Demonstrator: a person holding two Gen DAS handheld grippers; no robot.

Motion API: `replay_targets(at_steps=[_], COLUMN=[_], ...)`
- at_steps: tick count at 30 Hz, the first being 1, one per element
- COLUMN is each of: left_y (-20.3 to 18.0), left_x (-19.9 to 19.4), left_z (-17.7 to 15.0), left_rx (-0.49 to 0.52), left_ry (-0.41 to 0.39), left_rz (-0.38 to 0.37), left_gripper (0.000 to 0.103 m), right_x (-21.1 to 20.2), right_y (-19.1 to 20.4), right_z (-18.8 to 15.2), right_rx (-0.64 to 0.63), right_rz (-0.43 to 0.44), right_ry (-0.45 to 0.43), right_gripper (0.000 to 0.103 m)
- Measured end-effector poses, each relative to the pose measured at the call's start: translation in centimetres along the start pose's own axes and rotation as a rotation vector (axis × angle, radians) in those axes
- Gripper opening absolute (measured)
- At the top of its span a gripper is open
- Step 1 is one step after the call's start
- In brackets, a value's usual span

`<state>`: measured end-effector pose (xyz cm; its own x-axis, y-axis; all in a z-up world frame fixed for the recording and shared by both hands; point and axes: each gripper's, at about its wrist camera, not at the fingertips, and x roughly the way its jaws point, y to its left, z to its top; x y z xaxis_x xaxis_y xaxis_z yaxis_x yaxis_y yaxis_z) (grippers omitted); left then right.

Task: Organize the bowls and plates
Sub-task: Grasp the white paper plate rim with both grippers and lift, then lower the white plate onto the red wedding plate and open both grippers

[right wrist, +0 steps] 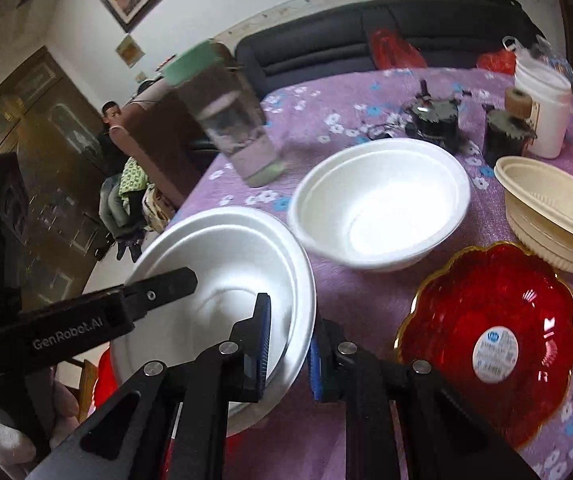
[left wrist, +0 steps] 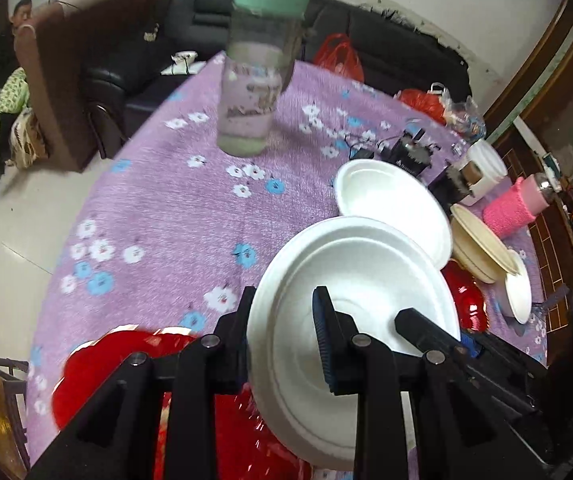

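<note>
Both grippers pinch the same white foam bowl: the left gripper (left wrist: 282, 344) has its jaws pressed on the bowl's left rim, one finger outside the wall and one inside, and the right gripper (right wrist: 288, 346) has its jaws clamped on the opposite rim in the same way. The white foam bowl (right wrist: 222, 264) hangs tilted between them, clear of the purple flowered cloth that covers the surface (left wrist: 158, 216).

The step in hand looks like carrying this bowl to nest in the second white foam bowl (right wrist: 378, 204), which sits just beyond it toward the far side. To do it well, both hands should travel together and keep the rim level; thin foam flexes, so any pull apart or twist could crack or slip the rim. Centre the bowl above the other before lowering, then let go on both sides together.

A clear glass jar with a green lid (right wrist: 226, 120) stands far left, near the path. A red glass scalloped dish (right wrist: 490, 340) lies to the near right, and a cream plastic bowl (right wrist: 554, 216) sits beyond it. Another red dish (left wrist: 126, 364) lies under the left gripper. Dark small devices (right wrist: 434, 116) and a white tub (right wrist: 542, 108) crowd the far edge.
</note>
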<state>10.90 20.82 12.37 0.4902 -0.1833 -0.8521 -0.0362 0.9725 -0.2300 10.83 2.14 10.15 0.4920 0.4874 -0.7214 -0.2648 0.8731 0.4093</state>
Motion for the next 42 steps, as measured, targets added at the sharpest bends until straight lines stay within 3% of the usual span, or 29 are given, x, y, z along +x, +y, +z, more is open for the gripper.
replay_targets(at_steps=[6,14,23,36,39,42], left_y=[1.6,5.1,8.8,10.7,11.0,11.0], left_x=[-5.0,-8.3,-4.6,-0.8,-0.6,-0.7], left_z=[-3.3,-7.7,-10.7,-11.2,-11.3,-11.3], left_rx=[-0.011,-0.053,-0.138,-0.169,-0.175,-0.176], left_ry=[-0.084,-0.145,-0.078,-0.036,-0.029,-0.033], left_rz=[0.006,0.064,0.106,0.163,0.154,0.152], left_gripper=[0.027,0.027,0.027,0.028,0.034,0.048], right_x=[-1.5,-0.9,3.0,6.3,6.5,6.5], right_y=[3.5,8.2,9.5,9.1,9.2,9.5], right_z=[-2.3,-5.9,-8.7,-9.8,-9.9,-10.0], right_rx=[-0.058,-0.148,-0.181,-0.197,-0.199,-0.214], right_rz=[0.042,0.06,0.013,-0.033,-0.035,-0.048], right_ry=[-0.001,0.039,0.103,0.146,0.148,0.141], right_gripper=[0.018,0.018,0.018,0.018,0.018,0.018])
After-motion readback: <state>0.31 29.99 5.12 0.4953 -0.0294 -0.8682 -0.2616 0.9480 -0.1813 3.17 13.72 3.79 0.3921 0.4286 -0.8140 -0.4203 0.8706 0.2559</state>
